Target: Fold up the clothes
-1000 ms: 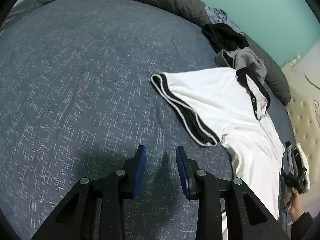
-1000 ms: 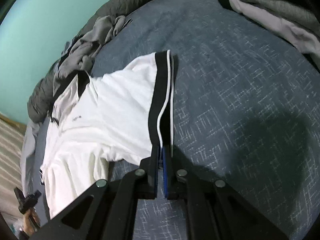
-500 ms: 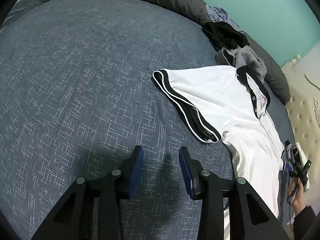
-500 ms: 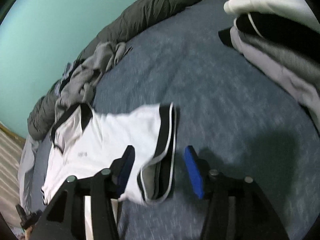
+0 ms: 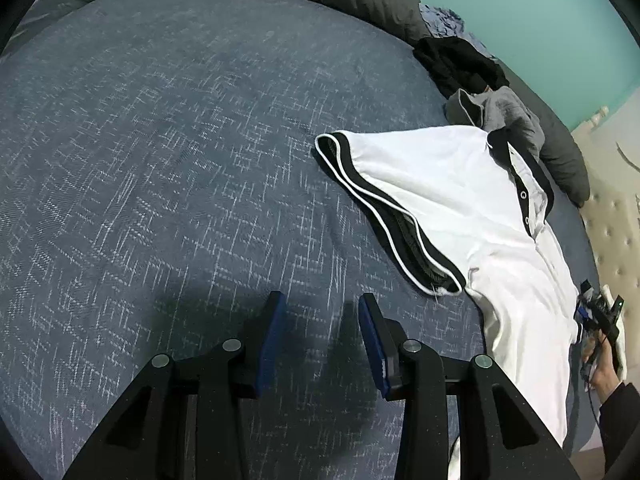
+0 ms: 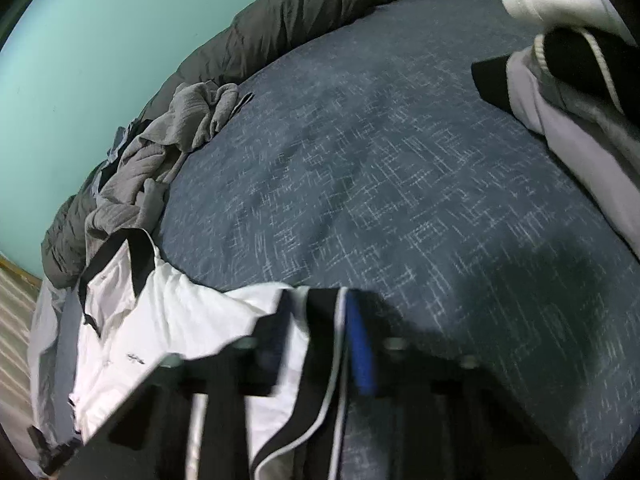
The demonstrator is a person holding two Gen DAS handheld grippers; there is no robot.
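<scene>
Lying flat on the blue bedspread (image 5: 160, 160) is a white polo (image 5: 460, 184) w/ black collar and black-and-white sleeve trim; the near sleeve (image 5: 384, 216) is spread out toward the left gripper (image 5: 322, 320). That gripper hangs just above bare bedspread, jaws wide apart, nothing between them, sleeve near but apart from it. In the left wrist view a hand (image 5: 600, 364) at the far right edge holds a small dark device beside the polo's hem.

Right gripper (image 6: 316, 332) is blurred; jaws apart, blue pad visible on the right finger. The sleeve's black trim shows in the gap between the fingers, but can't tell if it touches them; no grip on it. Grey clothes (image 6: 160, 152) are heaped by the collar, next to a dark duvet (image 6: 300, 16) along the teal wall (image 6: 100, 32). Folded stack (image 6: 580, 92) sits at far right.
</scene>
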